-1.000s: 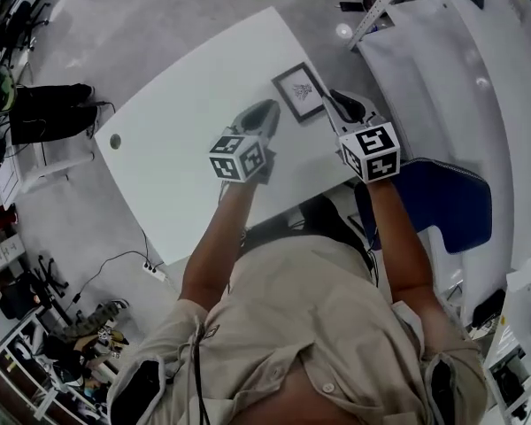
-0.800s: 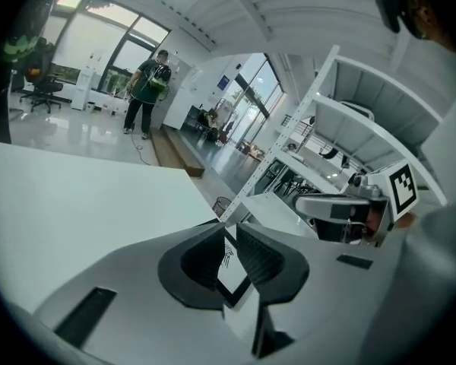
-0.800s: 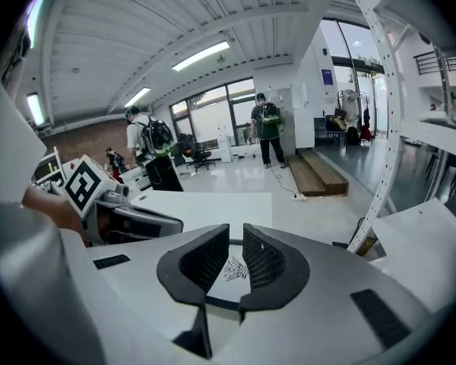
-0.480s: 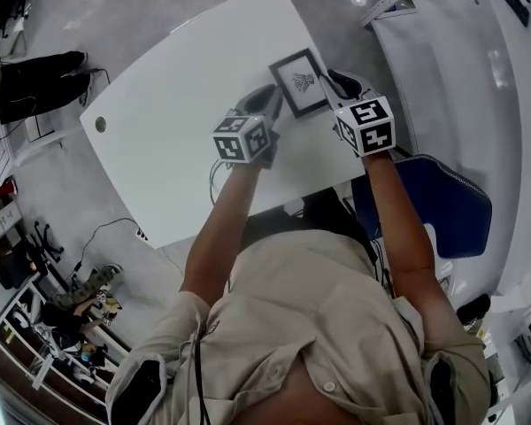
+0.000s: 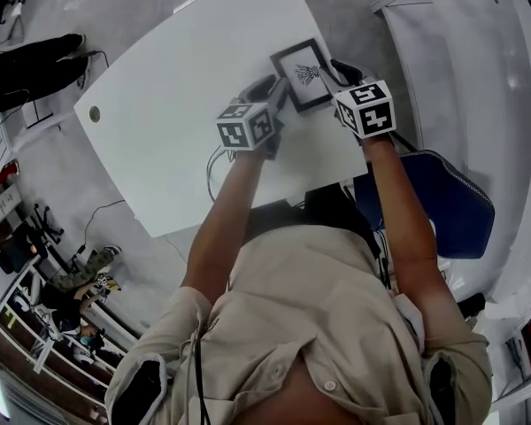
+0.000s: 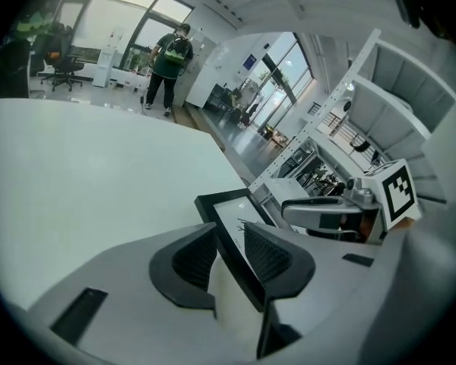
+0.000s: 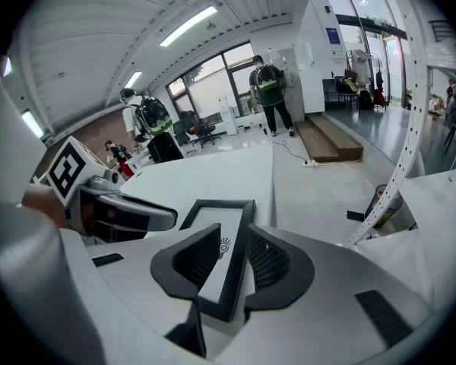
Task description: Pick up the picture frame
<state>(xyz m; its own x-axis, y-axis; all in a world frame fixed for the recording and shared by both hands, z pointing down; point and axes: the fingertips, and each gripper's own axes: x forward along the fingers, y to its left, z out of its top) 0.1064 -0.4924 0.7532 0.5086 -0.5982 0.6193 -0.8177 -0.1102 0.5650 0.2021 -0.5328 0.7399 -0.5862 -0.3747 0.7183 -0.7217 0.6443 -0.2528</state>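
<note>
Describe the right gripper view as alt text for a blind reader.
The right gripper pinches the edge of a black picture frame between its two dark fingers, at a white table. The left gripper grips the frame's other side, and people with backpacks stand far behind.

Left tool (image 5: 277, 91) and right tool (image 5: 339, 67) bracket the picture frame (image 5: 303, 73) (black-edged).
</note>
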